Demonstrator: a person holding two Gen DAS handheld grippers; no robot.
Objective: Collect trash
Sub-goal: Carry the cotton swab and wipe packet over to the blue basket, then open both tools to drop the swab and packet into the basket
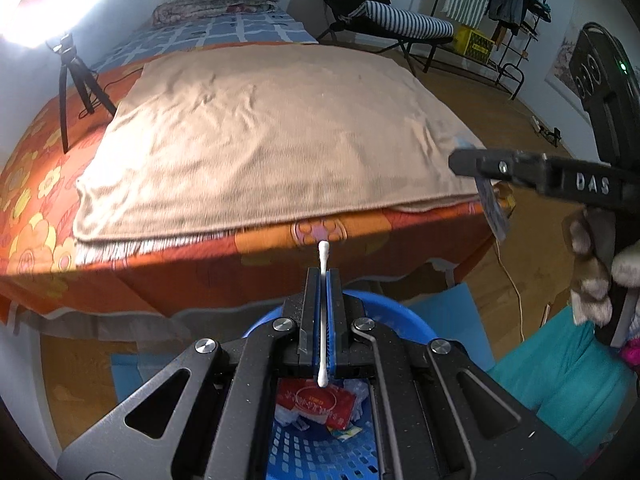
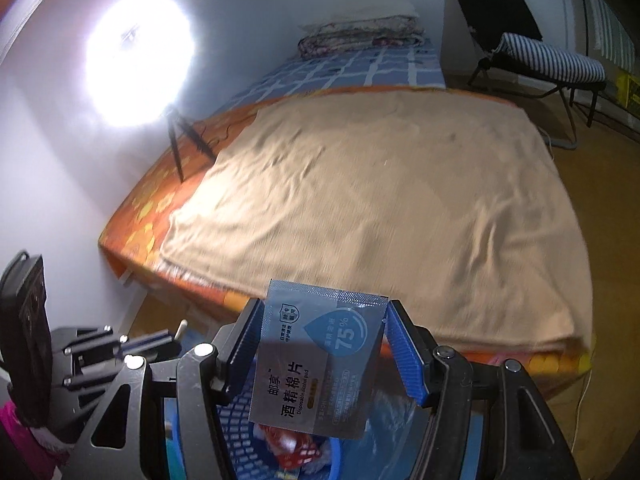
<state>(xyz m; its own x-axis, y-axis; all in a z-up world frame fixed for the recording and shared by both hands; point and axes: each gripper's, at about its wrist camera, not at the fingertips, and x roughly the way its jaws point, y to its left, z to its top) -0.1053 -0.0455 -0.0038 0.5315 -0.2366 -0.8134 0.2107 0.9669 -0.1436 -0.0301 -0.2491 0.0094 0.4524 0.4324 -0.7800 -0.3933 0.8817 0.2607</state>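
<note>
My left gripper is shut on a white cotton swab, whose tips stick out past both ends of the blue pads. It hangs over a blue plastic basket that holds a red wrapper and other scraps. My right gripper is shut on a silver-blue alcohol pad sachet, its pads pressing the sachet's two side edges. The sachet hangs over the same basket. In the left wrist view the right gripper comes in from the right with the sachet seen edge-on. The left gripper shows at lower left of the right wrist view.
A bed with a beige blanket on an orange floral sheet fills the space ahead. A black tripod with a bright lamp stands on the bed's left. A folding chair and a clothes rack stand at the back right. The floor is wood.
</note>
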